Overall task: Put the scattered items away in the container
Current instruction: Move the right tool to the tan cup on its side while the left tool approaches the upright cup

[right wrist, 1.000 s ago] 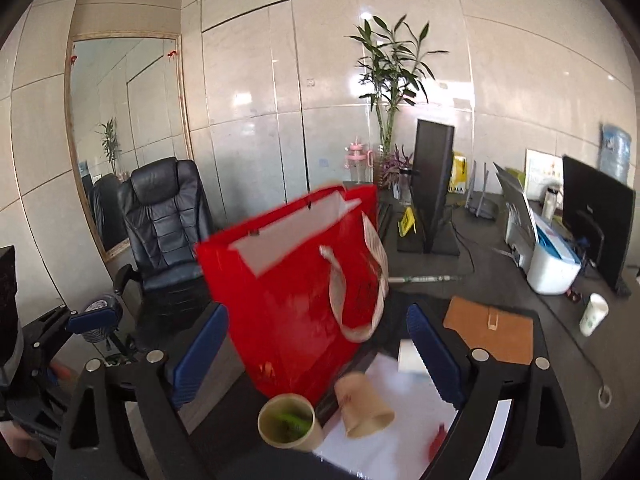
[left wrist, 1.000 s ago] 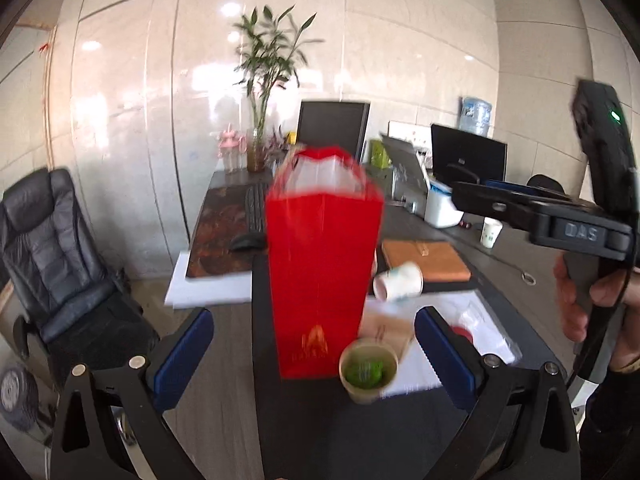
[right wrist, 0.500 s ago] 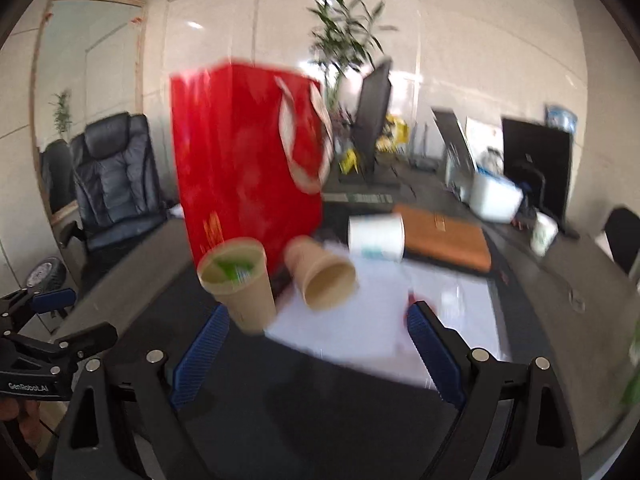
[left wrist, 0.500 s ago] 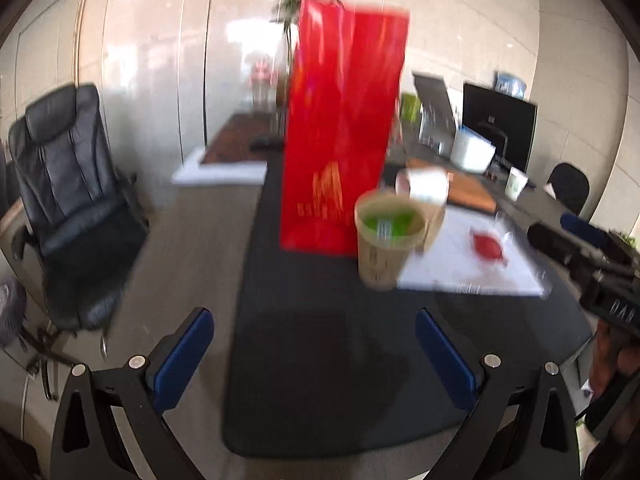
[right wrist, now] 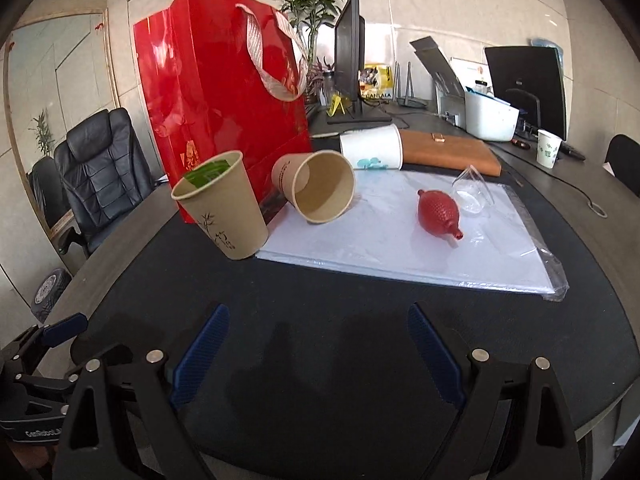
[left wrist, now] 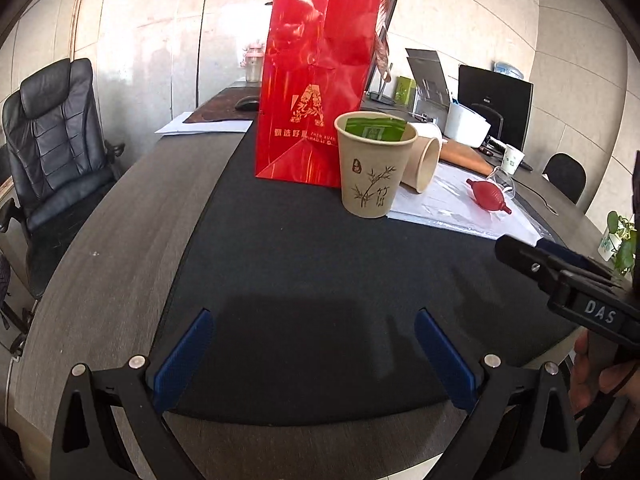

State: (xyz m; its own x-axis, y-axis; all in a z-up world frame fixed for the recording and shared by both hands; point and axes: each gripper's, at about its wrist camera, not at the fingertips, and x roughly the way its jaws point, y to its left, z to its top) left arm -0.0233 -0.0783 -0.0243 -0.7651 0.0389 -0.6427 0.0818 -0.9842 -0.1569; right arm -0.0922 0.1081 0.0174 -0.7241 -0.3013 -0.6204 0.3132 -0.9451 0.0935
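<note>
Standing wide and empty, both hand-held grippers face a red bag point(left wrist: 320, 80) lettered "ZHEN XUAN HAO LI".

Glossy beige tiled walls point(left wrist: 472, 12); black leather chair point(left wrist: 52, 148); dark desk point(right wrist: 600, 184).

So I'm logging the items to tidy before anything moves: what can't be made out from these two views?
- Red bag: its inside is hidden by its own walls in the right view; its top is cut off by the frame edge in the left view.
- Green packet: mostly sunk in the upright cup, so its label is unreadable.
- White cup: nearly hidden behind the tipped cup in the left view.
- Clear funnel: transparent, its outline is faint.
</note>
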